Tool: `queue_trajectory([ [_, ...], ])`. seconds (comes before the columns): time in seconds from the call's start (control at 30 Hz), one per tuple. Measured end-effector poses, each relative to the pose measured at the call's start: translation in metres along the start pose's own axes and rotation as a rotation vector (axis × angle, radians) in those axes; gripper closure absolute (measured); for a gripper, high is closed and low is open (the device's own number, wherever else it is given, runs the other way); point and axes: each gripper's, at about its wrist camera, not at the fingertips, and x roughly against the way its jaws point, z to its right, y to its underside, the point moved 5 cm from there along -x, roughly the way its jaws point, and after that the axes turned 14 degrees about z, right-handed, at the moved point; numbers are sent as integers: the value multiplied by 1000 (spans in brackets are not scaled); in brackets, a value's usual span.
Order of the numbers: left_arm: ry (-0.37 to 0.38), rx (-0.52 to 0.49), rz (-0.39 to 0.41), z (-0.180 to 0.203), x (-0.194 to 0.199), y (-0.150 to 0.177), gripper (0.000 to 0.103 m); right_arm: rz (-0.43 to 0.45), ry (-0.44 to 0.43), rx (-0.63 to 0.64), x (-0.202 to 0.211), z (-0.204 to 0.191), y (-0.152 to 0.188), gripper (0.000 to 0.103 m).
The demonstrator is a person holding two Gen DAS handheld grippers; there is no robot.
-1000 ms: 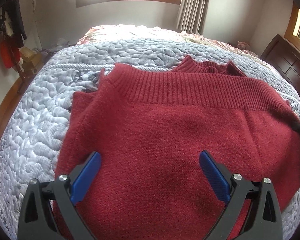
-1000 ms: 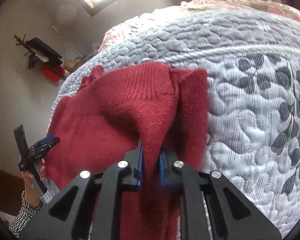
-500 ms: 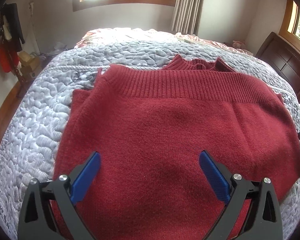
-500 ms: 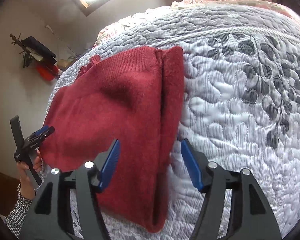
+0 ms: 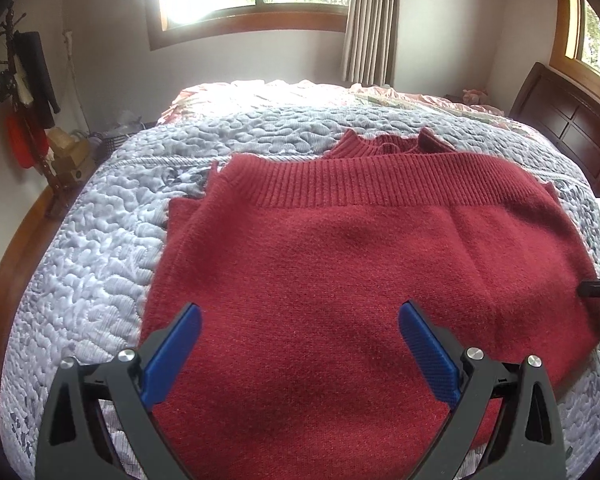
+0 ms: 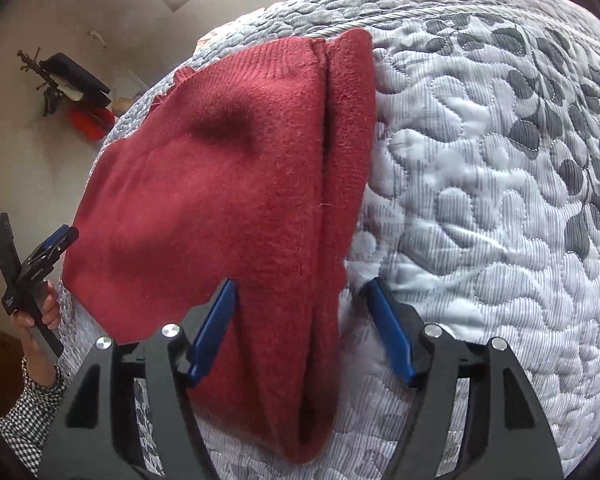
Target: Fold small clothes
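Note:
A dark red knitted sweater (image 5: 340, 264) lies folded on the grey quilted bedspread (image 5: 88, 248), its ribbed hem turned toward the far side and the collar peeking out behind it. My left gripper (image 5: 300, 340) hovers open above the near part of the sweater, holding nothing. In the right wrist view the same sweater (image 6: 228, 176) shows its folded side edge. My right gripper (image 6: 302, 320) stands open with that edge between its spread fingers, not pinched. The left gripper (image 6: 56, 244) appears there at the sweater's far corner, held by a hand.
The bedspread (image 6: 500, 200) stretches wide to the right of the sweater. A dark wooden headboard (image 5: 564, 132) stands at the far right. A coat rack with hanging items (image 5: 24, 92) and boxes stand by the left wall. A window and curtain (image 5: 368, 20) are behind.
My right gripper let go of the sweater's folded edge and opened, then drew back slightly. The sweater settled flat. My left gripper stayed open and rose a little.

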Motion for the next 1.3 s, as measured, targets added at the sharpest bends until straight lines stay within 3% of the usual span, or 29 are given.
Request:
queue_trajectory([
  [0.03,0,0,3,0,1,0,4,-5,-12,8,-2,-4,0,45],
  [0.17,0,-8,12,0,2,-1,4,-29,-13,54,-9,-18,3,50],
  [0.23,1,-11,9,-1,1,-1,4,-28,-20,62,-9,-24,2,68],
  [0.33,-14,-7,-18,-6,-7,2,4,-7,-31,78,-5,-30,-1,78],
  [0.67,16,21,-130,-25,-42,22,5,-12,-28,33,-4,-15,9,81],
  [1.0,35,16,-168,-26,-51,27,3,-23,-12,-46,-3,-7,10,82],
  [1.17,57,52,-173,-29,-43,15,5,-50,78,-23,9,-31,-6,83],
  [1.3,89,87,-146,-37,-27,5,5,-15,57,17,23,-68,-25,87],
])
